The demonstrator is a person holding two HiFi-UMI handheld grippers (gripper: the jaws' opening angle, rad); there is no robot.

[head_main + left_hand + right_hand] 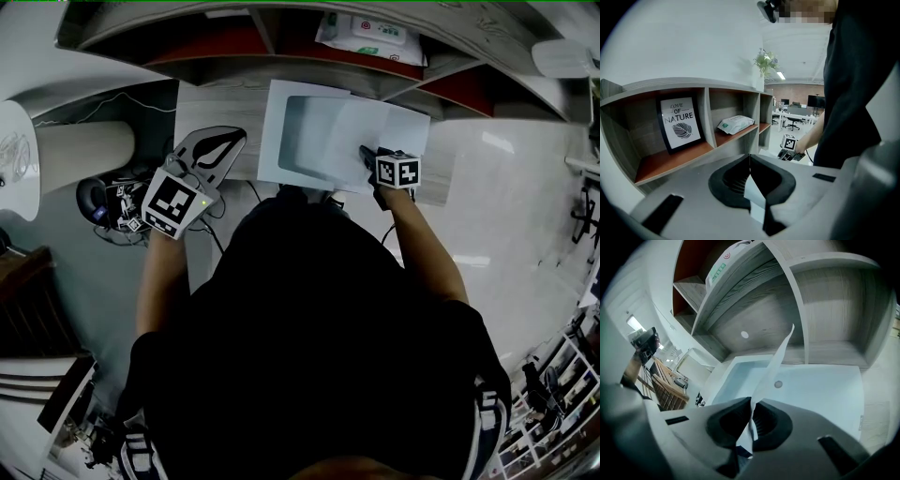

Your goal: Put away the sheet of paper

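A white sheet of paper [380, 131] hangs over an open white tray [272, 150] on the desk below the shelf. My right gripper [367, 155] is shut on the sheet's near edge. In the right gripper view the sheet [776, 364] rises edge-on from the closed jaws [751, 404], and the tray [820, 390] lies just beneath it. My left gripper [230, 141] stays left of the tray, apart from the paper. Its jaws [750, 161] meet with nothing gripped at the tips. The right gripper [790, 152] shows far off in the left gripper view.
A wooden shelf unit [281, 42] with cubbies runs along the back. It holds a pack of wipes [370, 37] and a framed print [680, 124], with a plant [764, 63] on top. Cables [112, 202] lie on the floor at the left.
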